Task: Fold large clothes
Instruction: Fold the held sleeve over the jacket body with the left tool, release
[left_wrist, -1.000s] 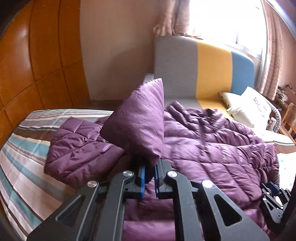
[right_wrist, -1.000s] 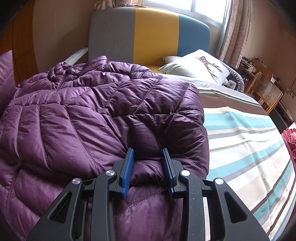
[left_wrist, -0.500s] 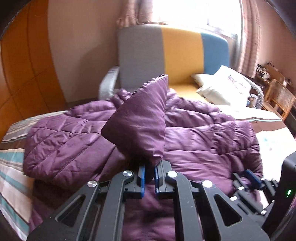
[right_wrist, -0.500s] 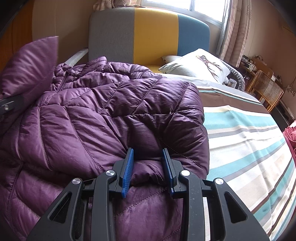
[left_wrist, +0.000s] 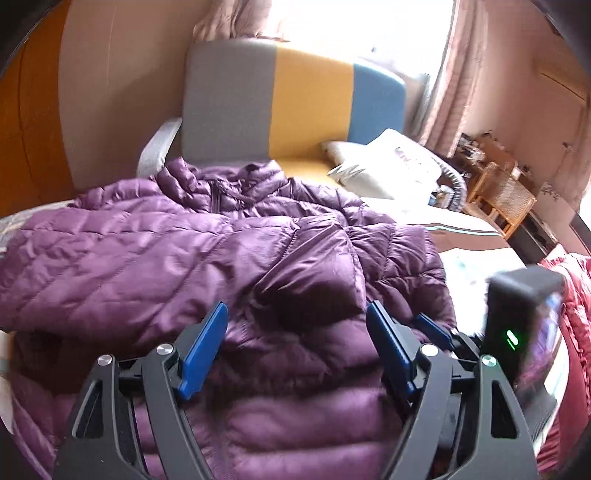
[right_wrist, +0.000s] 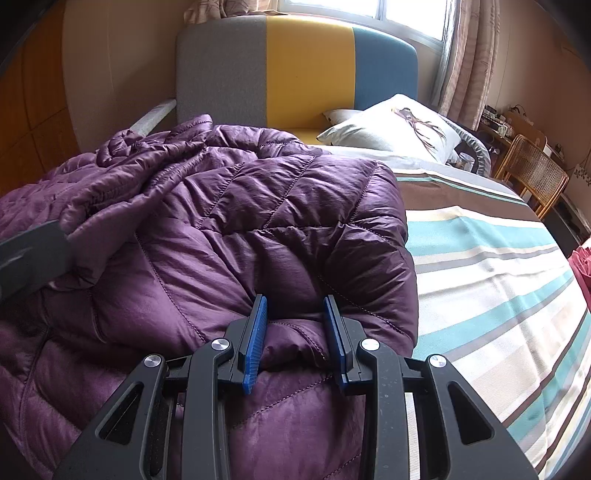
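Now the left tongs (left_wrist: 297, 334) gape over the purple jacket (right_wrist: 236, 229) (bed (right_wrist: 491, 280) beneath); right tongs (right_wrist: 295, 336) pinch its fold, pillow (right_wrist: 391, 129) beyond.

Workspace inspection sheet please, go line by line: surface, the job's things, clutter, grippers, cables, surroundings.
Surface: striped bedspread.
Job's things: purple puffer jacket spread on the bed, a sleeve laid across its front.
Clutter: pillow; red garment at the bed edge.
Grippers: left gripper open above the jacket; right gripper shut on a jacket fold.
Cables: nothing seen.
Surroundings: tricolour headboard, curtained window, wicker chair.
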